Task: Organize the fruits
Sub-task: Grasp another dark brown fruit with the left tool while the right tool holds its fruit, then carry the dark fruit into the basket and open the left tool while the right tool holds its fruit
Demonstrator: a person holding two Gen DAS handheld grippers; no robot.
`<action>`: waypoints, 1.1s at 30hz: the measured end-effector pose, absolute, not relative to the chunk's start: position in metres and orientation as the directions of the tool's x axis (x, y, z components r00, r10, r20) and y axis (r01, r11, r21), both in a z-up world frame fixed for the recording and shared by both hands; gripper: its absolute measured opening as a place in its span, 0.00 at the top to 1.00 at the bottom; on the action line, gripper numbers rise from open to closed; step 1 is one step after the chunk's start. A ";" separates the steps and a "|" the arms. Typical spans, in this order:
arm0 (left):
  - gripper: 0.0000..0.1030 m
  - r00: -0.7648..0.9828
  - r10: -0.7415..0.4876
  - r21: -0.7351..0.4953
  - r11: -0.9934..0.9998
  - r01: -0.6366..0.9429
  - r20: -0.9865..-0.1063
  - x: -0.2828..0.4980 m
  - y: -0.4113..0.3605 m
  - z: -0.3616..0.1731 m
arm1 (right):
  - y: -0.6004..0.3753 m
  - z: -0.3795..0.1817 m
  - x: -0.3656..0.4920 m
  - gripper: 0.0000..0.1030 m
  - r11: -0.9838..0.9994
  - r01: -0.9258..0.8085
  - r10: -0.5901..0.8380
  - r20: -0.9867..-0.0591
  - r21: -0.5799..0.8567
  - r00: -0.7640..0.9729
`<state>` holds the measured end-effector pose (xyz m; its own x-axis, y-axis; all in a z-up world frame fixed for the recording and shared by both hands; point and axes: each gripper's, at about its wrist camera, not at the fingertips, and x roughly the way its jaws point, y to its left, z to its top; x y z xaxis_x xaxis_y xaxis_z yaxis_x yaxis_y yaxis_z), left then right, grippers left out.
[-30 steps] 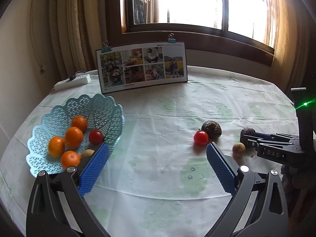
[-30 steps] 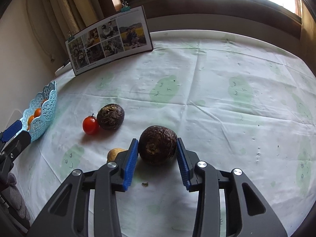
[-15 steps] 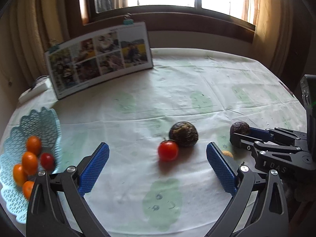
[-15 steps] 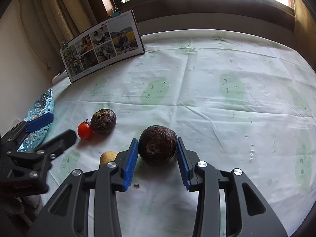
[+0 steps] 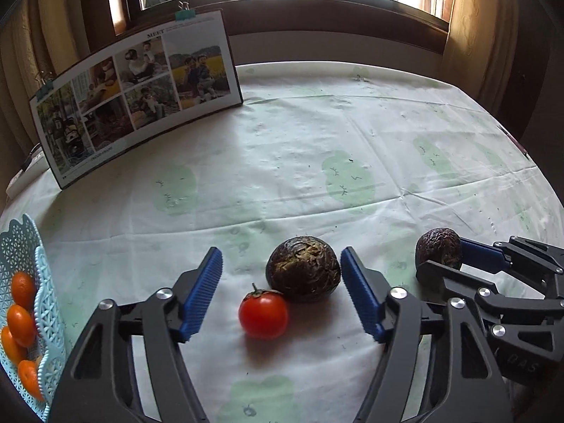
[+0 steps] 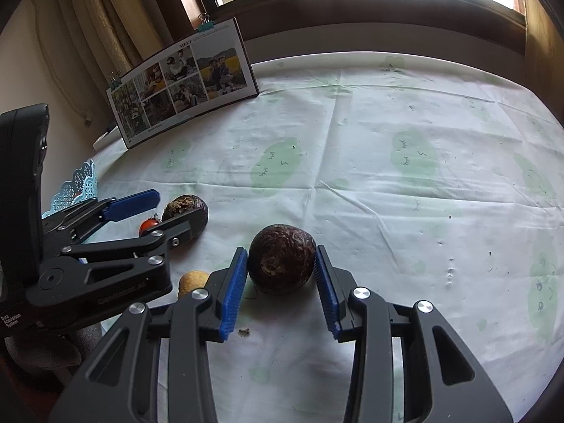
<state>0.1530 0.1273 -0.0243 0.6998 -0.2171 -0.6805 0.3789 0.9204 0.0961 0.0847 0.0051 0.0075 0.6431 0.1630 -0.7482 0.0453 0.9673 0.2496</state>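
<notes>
Left gripper (image 5: 282,294): jaws wide apart, with a tomato (image 5: 263,314) and a dark wrinkled fruit (image 5: 303,273) between them; the fruit sits just beside the right-hand pad.
Right gripper (image 6: 280,287): clamped on a second dark fruit (image 6: 281,259) (resting on the tablecloth (image 6: 387,176)).
Small yellow fruit (image 6: 192,280): just left of the right gripper.
Basket (image 5: 42,317): far left, holding oranges (image 5: 21,320).
Photo board (image 5: 137,98): upright at the back.
</notes>
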 end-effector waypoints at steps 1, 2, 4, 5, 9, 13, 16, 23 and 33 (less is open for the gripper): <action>0.39 0.695 -0.222 0.094 0.918 0.385 -0.684 0.154 0.126 -0.025 | 0.005 0.008 0.085 0.62 0.967 0.045 0.163 -0.748 0.250 0.643; 0.43 0.690 -0.226 0.091 0.916 0.391 -0.688 0.154 0.125 -0.026 | 0.005 0.008 0.085 0.62 0.967 0.045 0.163 -0.748 0.250 0.643; 0.48 0.682 -0.234 0.087 0.912 0.401 -0.693 0.153 0.123 -0.028 | 0.005 0.007 0.085 0.62 0.967 0.045 0.163 -0.748 0.250 0.643; 0.51 0.683 -0.236 0.087 0.911 0.403 -0.691 0.153 0.123 -0.028 | 0.005 0.007 0.085 0.62 0.967 0.045 0.163 -0.748 0.249 0.643; 0.56 0.688 -0.244 0.076 0.914 0.399 -0.683 0.152 0.123 -0.028 | 0.005 0.007 0.085 0.62 0.967 0.045 0.163 -0.748 0.249 0.643; 0.56 0.699 -0.252 0.049 0.924 0.380 -0.669 0.151 0.130 -0.024 | 0.005 0.007 0.085 0.61 0.967 0.045 0.163 -0.748 0.250 0.643; 0.57 0.710 -0.258 0.025 0.932 0.362 -0.656 0.150 0.137 -0.018 | 0.005 0.008 0.085 0.61 0.967 0.045 0.164 -0.748 0.250 0.643; 0.57 0.737 -0.257 -0.014 0.948 0.318 -0.625 0.145 0.155 -0.004 | 0.004 0.008 0.085 0.62 0.967 0.046 0.165 -0.747 0.253 0.644; 0.57 0.772 -0.233 -0.052 0.966 0.252 -0.592 0.129 0.182 0.010 | 0.005 0.011 0.083 0.62 0.964 0.041 0.172 -0.734 0.262 0.658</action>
